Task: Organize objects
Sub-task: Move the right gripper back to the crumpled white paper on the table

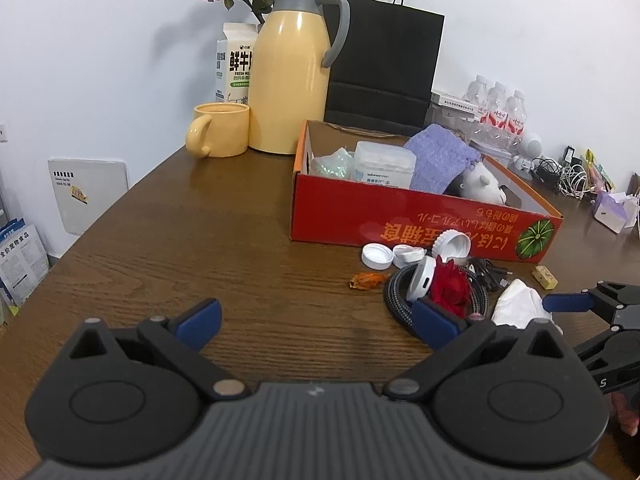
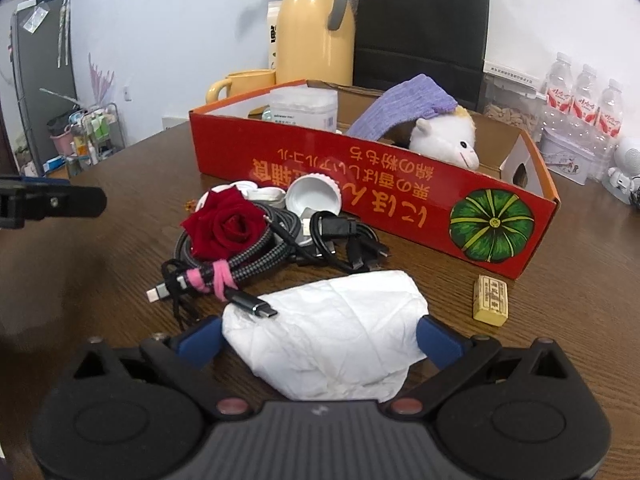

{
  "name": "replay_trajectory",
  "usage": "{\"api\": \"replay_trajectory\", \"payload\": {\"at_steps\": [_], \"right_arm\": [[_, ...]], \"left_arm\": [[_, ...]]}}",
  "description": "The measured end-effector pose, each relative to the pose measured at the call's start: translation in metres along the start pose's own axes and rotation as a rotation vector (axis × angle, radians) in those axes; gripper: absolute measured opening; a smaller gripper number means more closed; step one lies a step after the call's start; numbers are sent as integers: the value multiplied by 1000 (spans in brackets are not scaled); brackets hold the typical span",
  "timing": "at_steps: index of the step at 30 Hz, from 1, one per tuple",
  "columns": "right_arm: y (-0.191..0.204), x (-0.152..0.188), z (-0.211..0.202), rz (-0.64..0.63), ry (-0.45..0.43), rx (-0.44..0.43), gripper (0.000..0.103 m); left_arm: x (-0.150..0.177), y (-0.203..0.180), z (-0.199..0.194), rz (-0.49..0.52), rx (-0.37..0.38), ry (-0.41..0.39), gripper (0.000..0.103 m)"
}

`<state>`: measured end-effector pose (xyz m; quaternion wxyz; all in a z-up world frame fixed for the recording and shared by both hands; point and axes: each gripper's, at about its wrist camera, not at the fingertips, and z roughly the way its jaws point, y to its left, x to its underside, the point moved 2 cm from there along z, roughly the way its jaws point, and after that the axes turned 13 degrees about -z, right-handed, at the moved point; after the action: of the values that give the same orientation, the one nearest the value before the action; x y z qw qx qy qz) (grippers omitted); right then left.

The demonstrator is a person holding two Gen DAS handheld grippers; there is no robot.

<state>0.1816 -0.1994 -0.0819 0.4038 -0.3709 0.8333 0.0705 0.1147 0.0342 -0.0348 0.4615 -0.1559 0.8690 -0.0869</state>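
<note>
With the right gripper point(image 2: 320, 340) jaws spread around the crumpled white tissue point(image 2: 328, 332) on the near table point(image 2: 120, 280), closing may snag the cable plug point(image 2: 252, 304) lying on its left edge (left gripper point(image 1: 316, 320) jaws released, empty), dragging the cable bundle point(image 2: 240, 256) along.

Dark brown wood-grain counter point(image 2: 560, 320), red cardboard box point(image 2: 400, 200) with orange lettering and a green striped pumpkin print, deep red rose point(image 2: 228, 226), grey-black braided cable point(image 2: 256, 258) tied in pink, white crumpled tissue point(image 2: 328, 340), lilac knitted cloth point(image 2: 404, 110), pale yellow jug point(image 1: 290, 76) with grey handle, blue-padded black fingers point(image 2: 202, 338)
</note>
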Motion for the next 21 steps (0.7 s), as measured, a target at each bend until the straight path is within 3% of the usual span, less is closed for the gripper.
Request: {"api": "replay_trajectory", "payload": {"at_steps": [5,13,16,19,21], "right_arm": [[6,1,-5,-15,-28,13,89],[9,5,-12,-4,-46,23,83],[7,8,-17,23,-58,26,79],[4,12,-24,70,-69,29,70],[2,14,-27,111,-68,45,70]], "left_arm": [[1,2,1,-3,-6,4,103],[4,0,3,2,-7,16,103],[4,0,4,0,-9,17,103],[4,0,4,-1,-9,19,103],[5,0,5,-2,-9,23,103]]}}
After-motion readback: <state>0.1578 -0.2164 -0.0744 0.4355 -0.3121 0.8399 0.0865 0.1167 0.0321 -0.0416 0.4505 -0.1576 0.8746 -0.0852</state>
